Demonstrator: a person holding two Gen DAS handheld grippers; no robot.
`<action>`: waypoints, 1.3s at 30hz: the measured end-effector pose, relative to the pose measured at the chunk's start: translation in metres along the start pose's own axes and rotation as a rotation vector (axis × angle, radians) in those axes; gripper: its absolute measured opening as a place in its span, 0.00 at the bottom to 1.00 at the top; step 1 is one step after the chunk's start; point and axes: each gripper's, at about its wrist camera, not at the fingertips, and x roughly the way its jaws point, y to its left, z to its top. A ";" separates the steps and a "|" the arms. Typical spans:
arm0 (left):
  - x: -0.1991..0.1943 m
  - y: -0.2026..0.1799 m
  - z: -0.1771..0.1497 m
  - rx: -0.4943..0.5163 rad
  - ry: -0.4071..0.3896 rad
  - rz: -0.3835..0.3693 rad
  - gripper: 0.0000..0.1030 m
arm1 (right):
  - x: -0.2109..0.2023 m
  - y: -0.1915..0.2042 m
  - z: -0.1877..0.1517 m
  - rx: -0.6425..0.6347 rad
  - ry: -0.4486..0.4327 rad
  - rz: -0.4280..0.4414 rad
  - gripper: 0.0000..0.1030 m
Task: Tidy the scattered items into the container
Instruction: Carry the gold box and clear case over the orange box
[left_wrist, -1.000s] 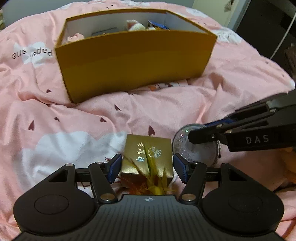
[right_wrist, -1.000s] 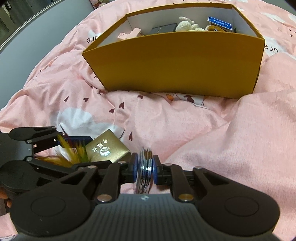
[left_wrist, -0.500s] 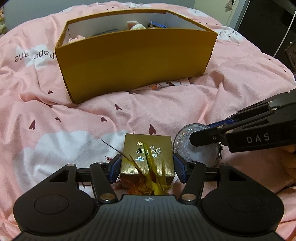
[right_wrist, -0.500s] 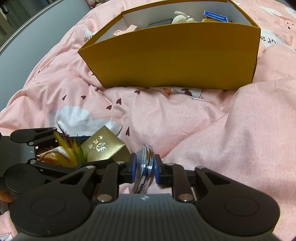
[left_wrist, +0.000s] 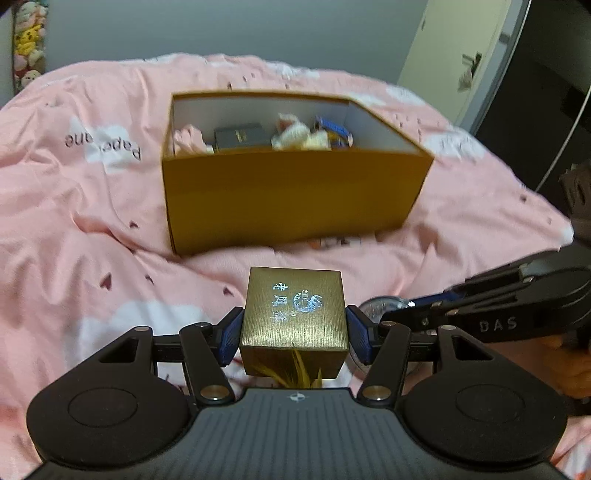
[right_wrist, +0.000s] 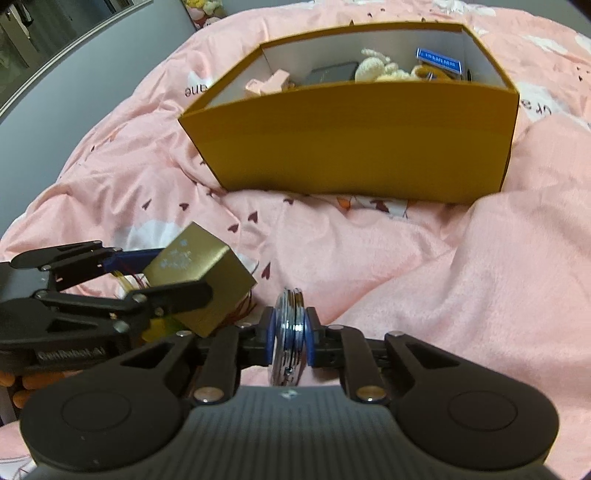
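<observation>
My left gripper is shut on a small gold gift box with silver print, held above the pink bedcover; it also shows in the right wrist view. My right gripper is shut on a round silver compact, held on edge just above the cover; its rim shows in the left wrist view. The orange container stands ahead of both, open on top, with several items inside; it also shows in the right wrist view.
Yellow and orange feathers stick out under the gold box. The pink bedcover is rumpled, with a raised fold at the right. A grey wall and a door stand behind the bed.
Both grippers have lifted their objects off the bedcover. The gold box has risen clear of the feathers. The container now shows from higher, with its inside visible.
</observation>
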 end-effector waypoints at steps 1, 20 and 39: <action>-0.003 0.001 0.003 -0.007 -0.013 -0.001 0.66 | -0.002 0.000 0.002 -0.001 -0.006 -0.001 0.17; -0.044 -0.005 0.051 -0.003 -0.154 0.031 0.66 | -0.047 -0.001 0.051 -0.075 -0.150 -0.074 0.15; -0.045 -0.012 0.121 0.114 -0.206 0.024 0.66 | -0.085 -0.001 0.131 -0.172 -0.314 -0.096 0.15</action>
